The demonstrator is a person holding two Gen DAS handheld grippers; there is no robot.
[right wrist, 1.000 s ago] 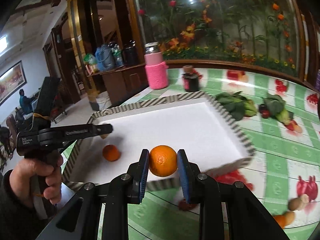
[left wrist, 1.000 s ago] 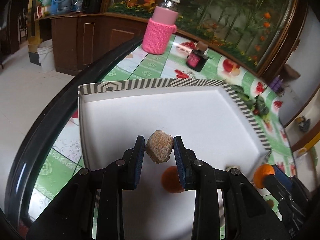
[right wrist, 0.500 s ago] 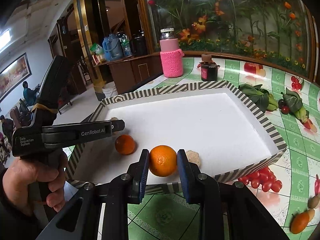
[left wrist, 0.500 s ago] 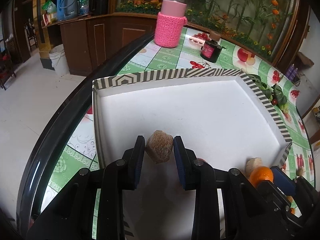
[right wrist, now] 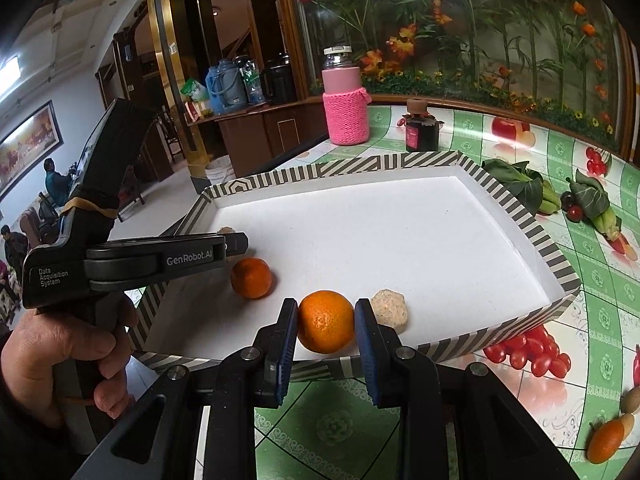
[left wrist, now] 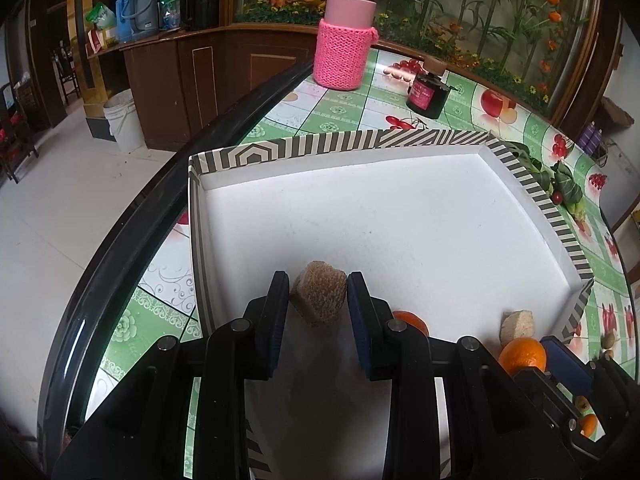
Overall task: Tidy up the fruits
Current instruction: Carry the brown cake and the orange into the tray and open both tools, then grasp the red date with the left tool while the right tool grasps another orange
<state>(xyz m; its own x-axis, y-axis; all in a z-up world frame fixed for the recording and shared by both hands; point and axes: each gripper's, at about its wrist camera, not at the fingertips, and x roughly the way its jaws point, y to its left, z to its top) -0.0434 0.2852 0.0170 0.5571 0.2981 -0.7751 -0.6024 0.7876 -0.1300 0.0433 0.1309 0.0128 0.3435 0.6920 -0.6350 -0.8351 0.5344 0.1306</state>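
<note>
Fruits go into the striped tray (right wrist: 558, 256). Above its near edge, the right gripper (right wrist: 326, 322) is clamped on an orange (right wrist: 326, 320), the left gripper (left wrist: 318, 300) on a rough brown fruit (left wrist: 319, 298). Released here, the orange could roll against the pale piece (right wrist: 389, 306) or, seemingly, over the low rim.

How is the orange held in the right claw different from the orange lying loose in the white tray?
The held orange is pinched between the right claw's blue pads, at the tray's near edge; the loose orange lies free on the floor of the tray, further in, toward the left claw. The held orange looks larger and lighter; the loose one looks smaller and deeper orange, though it is also farther from the camera. Both are round, orange citrus fruits.
</note>
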